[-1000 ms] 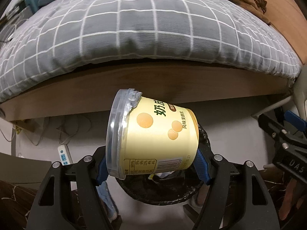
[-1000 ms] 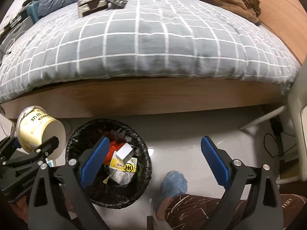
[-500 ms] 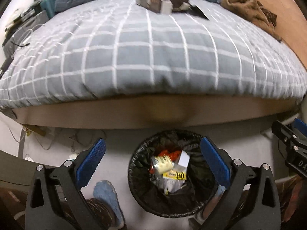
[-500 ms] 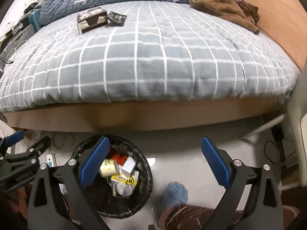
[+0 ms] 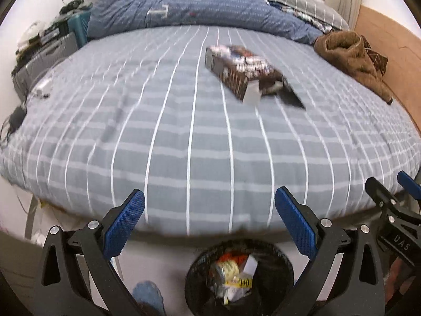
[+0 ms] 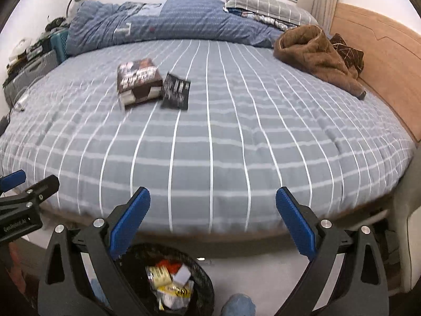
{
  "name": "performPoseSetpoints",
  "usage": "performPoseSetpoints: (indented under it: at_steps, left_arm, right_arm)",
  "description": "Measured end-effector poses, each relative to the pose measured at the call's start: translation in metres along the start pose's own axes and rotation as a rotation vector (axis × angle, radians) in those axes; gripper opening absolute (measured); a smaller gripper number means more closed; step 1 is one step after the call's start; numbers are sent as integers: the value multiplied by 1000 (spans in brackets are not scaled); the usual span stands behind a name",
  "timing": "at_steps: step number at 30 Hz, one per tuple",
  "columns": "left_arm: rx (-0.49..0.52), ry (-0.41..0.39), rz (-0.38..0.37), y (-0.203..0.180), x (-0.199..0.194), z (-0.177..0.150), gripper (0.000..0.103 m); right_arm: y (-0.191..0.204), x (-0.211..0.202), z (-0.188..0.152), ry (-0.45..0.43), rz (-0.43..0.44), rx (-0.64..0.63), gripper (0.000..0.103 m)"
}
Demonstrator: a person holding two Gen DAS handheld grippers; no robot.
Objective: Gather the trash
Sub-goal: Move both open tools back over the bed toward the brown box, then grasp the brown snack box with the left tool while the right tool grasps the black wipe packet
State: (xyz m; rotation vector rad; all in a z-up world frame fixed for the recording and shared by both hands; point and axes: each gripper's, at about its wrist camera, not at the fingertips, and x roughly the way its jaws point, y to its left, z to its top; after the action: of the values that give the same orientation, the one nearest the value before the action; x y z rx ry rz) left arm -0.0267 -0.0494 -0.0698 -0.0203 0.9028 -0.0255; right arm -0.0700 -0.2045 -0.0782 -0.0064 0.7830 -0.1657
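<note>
With both the left gripper point(image 5: 209, 210) and the right gripper point(image 6: 213, 209) held wide and empty above the bin point(image 6: 208, 284), the box point(image 6: 138, 81) and the wrapper point(image 6: 175, 93) lying touching mid-bed could be pinched together with the bedcover point(image 6: 210, 144).

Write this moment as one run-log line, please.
left gripper: open, empty | right gripper: open, empty | yellow cup: in trash bin | brown box, black packet: on bed
</note>
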Motion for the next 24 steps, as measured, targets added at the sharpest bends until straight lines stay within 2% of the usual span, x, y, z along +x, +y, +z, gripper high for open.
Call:
performPoseSetpoints:
  at_steps: [7, 11, 19, 24]
  left_arm:
    - [-23, -11, -25, -12, 27, 55, 97]
    - [-52, 13, -53, -21, 52, 82, 97]
    - [-38, -16, -21, -51, 92, 141, 97]
    - [-45, -4, 7, -66, 120, 166, 97]
  right_arm:
    - [-5, 27, 39, -29, 8, 4, 92]
    - [-8, 48, 57, -26, 12, 7, 92]
    - [-17, 92, 83, 5, 17, 12, 92]
    - [-33, 114, 96, 18, 16, 52, 92]
